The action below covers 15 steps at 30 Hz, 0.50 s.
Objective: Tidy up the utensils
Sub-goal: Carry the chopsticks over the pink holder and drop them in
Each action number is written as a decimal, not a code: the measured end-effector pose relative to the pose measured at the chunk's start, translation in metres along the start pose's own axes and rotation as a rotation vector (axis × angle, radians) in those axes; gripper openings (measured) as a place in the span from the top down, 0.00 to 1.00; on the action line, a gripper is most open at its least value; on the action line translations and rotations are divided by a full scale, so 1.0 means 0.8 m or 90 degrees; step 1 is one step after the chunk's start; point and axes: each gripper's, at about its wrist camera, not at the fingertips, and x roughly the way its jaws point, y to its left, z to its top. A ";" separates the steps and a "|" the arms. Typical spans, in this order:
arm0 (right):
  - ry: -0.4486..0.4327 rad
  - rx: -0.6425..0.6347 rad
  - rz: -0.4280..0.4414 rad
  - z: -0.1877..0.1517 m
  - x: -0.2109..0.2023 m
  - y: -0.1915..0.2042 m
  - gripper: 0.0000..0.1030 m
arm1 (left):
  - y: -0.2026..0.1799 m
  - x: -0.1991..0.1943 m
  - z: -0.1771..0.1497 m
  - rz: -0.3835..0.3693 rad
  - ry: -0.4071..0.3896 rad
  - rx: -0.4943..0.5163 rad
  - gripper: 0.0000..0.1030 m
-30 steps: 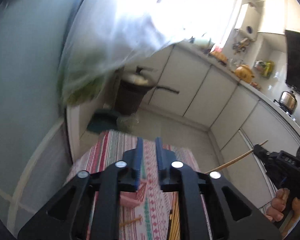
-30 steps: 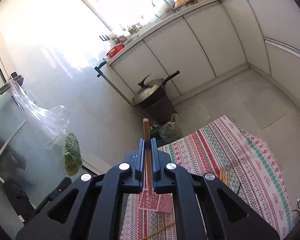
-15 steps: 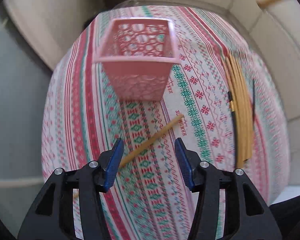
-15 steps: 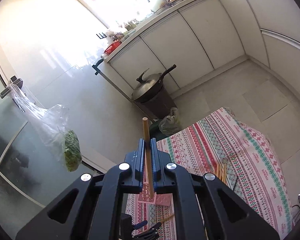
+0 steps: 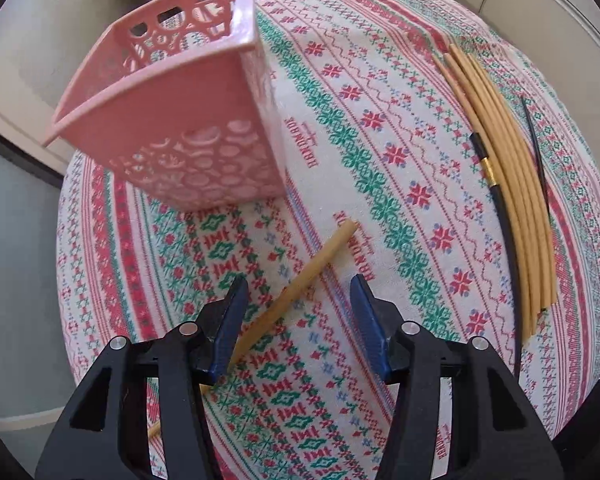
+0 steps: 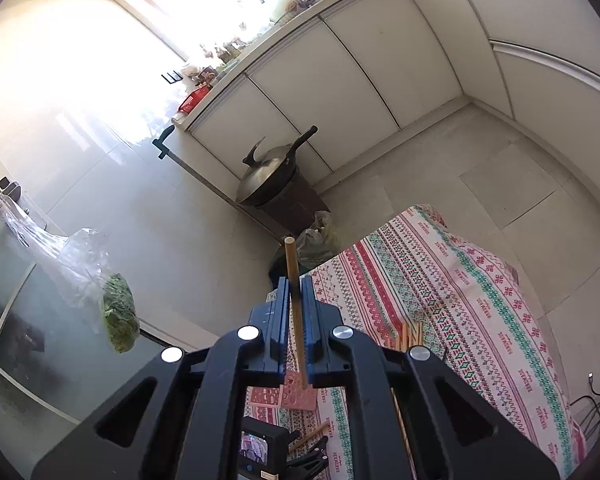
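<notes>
Since a second ago my left gripper has dropped over a loose chopstick on the tabletop, jaws closing, not yet pressing. Only the left view shows the pink basket and chopstick bundle clearly. My right gripper stays clamped on another chopstick.

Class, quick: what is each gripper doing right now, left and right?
Left gripper: jaws closing around the loose chopstick on the cloth, not yet gripping it.
Right gripper: shut on a chopstick, held upright.
</notes>
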 end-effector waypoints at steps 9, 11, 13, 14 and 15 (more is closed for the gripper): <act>-0.005 -0.020 0.014 -0.003 -0.013 0.016 0.94 | -0.036 -0.037 0.012 -0.054 -0.042 -0.009 0.94; -0.007 -0.026 0.020 -0.003 -0.017 0.019 0.94 | -0.032 -0.087 0.011 -0.080 -0.105 -0.034 0.94; -0.009 -0.032 0.027 -0.003 -0.020 0.025 0.94 | -0.022 -0.132 0.008 -0.096 -0.166 -0.060 0.94; -0.009 -0.034 0.029 -0.004 -0.021 0.026 0.94 | -0.012 -0.160 0.006 -0.106 -0.209 -0.080 0.94; -0.009 -0.036 0.031 -0.005 -0.021 0.028 0.94 | -0.004 -0.179 0.003 -0.114 -0.238 -0.095 0.94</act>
